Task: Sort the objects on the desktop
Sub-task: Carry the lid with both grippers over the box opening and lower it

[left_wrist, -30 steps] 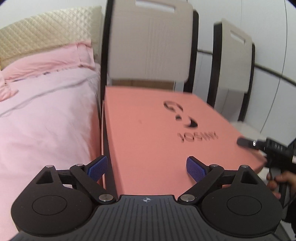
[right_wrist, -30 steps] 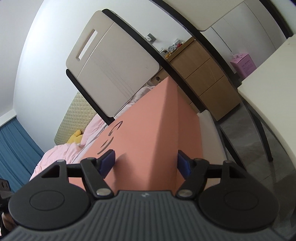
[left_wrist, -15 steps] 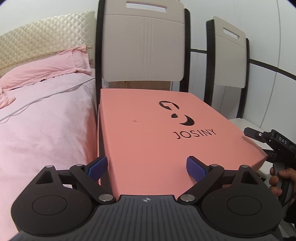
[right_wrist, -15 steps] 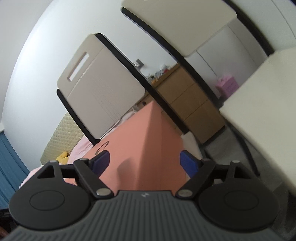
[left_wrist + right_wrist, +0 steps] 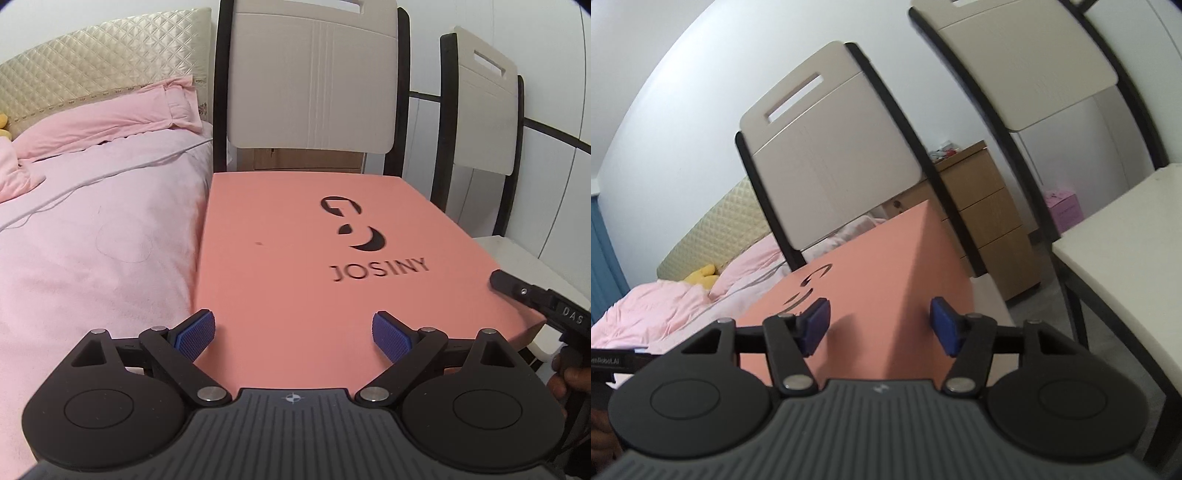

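Note:
A large salmon-pink box (image 5: 295, 273) with a black JOSINY logo lies flat on a chair seat. It also shows in the right wrist view (image 5: 886, 273), seen from its right corner. My left gripper (image 5: 293, 334) is open and empty, its blue pads just above the box's near edge. My right gripper (image 5: 881, 328) is open and empty, its fingers straddling the box's right near corner. The right gripper's tip (image 5: 517, 290) shows at the box's right edge in the left wrist view.
The box sits on a beige chair (image 5: 314, 74) with a black frame. A second chair (image 5: 480, 118) stands to its right. A bed with pink bedding (image 5: 92, 229) is at the left. A wooden drawer unit (image 5: 990, 221) and a white table (image 5: 1126, 236) are at the right.
Both views have steadied and come level with the box. The right gripper has swung so the box's corner sits lower between its fingers. Both grippers stay open.

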`<state>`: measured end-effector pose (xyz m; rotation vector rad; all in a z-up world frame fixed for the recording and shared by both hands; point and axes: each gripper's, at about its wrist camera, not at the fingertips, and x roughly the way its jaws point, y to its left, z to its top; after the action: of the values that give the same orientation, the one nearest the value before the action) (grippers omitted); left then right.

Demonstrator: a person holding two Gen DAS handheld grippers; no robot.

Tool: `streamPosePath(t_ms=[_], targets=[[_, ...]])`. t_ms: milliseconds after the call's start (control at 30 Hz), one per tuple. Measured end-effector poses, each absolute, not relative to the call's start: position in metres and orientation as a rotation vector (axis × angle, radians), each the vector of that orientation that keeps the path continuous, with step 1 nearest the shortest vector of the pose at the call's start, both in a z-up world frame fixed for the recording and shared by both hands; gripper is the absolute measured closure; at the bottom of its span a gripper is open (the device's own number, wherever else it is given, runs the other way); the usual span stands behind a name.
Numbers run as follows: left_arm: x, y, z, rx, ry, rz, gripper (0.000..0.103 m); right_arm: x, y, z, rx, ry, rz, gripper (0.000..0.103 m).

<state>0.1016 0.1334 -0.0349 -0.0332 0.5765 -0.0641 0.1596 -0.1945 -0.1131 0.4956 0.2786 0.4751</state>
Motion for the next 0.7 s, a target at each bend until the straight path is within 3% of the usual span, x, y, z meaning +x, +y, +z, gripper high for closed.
streamPosePath(t_ms=[500, 700], targets=[[0.102, 0.128, -0.038, 0.006, 0.600, -0.053, 0.007, 0.168, -0.191, -0.113, 0.484, 0.304, 0.490, 0.043], [0.100, 0.142, -0.034, -0.100, 0.603, -0.042, 0.006, 0.126, -0.196, -0.099, 0.317, 0.211, 0.472, 0.044]])
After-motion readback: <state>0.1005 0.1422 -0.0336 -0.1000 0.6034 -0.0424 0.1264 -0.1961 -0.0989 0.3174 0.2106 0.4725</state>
